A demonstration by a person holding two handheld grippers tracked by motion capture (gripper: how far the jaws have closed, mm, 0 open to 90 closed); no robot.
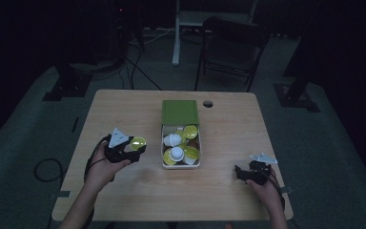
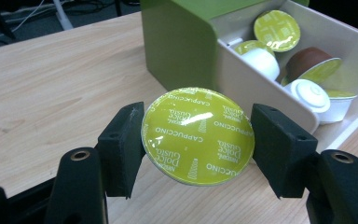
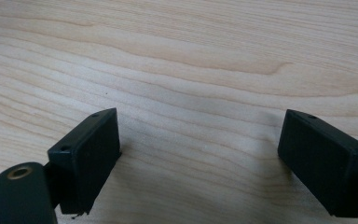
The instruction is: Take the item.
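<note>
Nearest me, R gripper (image 1: 252, 172) rests at the near right of the table (image 1: 124, 200). Its jaws stand wide w/ nothing between, just bare wood under them in the right gripper view. It looks idle.

L gripper (image 2: 198, 135) is clamped on one capsule (image 2: 198, 136), pads pinching its rim from both sides. In the high view the L gripper (image 1: 136, 145) holds it just left of the box (image 1: 180, 164), mid-table, apart from it.

Capsule: round, shiny lime-green foil lid w/ white "Cappuccino" print, facing the cam; body is hidden behind the lid.

Progress, my read: I've got one pod out of the box and in hand, not yet set down; approx half a dozen remain inside: green-lidded, white, one brown (image 2: 307, 60). So early on, most is left.

Farther back, the box's green lid (image 1: 180, 112) lies at its far end.
</note>
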